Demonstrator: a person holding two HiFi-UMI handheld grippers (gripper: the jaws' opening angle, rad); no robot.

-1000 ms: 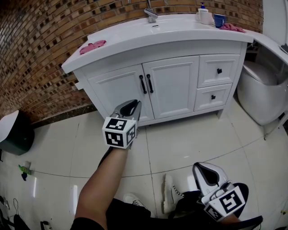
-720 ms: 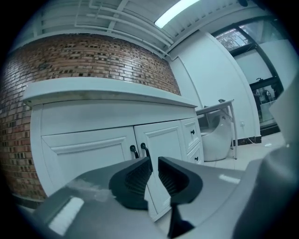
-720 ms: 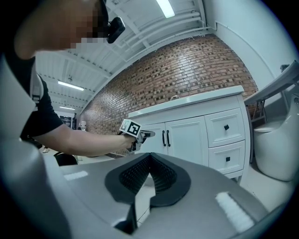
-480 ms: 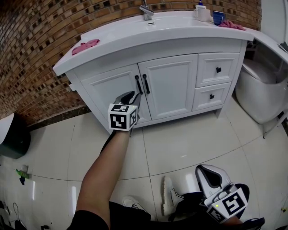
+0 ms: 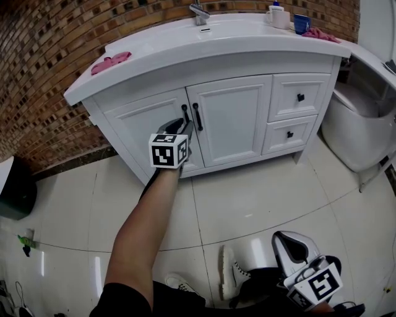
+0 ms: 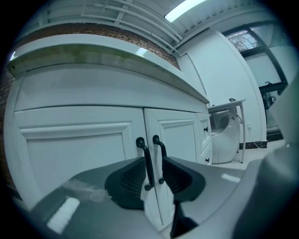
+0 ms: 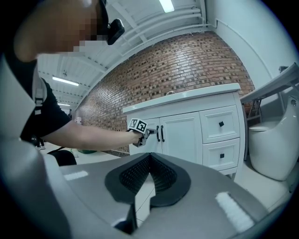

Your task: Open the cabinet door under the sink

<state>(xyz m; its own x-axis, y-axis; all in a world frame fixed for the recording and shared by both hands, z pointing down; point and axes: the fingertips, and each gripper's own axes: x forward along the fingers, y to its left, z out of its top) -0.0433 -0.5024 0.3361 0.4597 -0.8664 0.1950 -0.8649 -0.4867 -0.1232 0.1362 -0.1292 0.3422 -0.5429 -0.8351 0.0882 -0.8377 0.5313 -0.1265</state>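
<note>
The white vanity has two doors under the sink, a left door [image 5: 145, 133] and a right door [image 5: 238, 114], each with a black bar handle [image 5: 185, 114] [image 5: 197, 116] at the middle seam. My left gripper [image 5: 183, 128] is stretched out on a bare arm just in front of the left handle. Its jaws are opening. In the left gripper view both handles [image 6: 146, 163] [image 6: 159, 151] show in the gap of my left gripper [image 6: 154, 173], and neither pad presses on them. My right gripper [image 5: 291, 246] hangs low by my legs, tips together, empty [image 7: 149, 158].
Two drawers with black knobs [image 5: 300, 97] [image 5: 289, 134] sit right of the doors. A toilet [image 5: 359, 133] stands at the far right. Pink cloths [image 5: 110, 62] [image 5: 322, 36], a blue cup [image 5: 301, 26] and a faucet [image 5: 199, 12] are on the counter. A black bin [image 5: 9, 189] stands left.
My left gripper has travelled forward to the door handles and its jaws have spread wider. The right gripper has stayed low by my legs.
</note>
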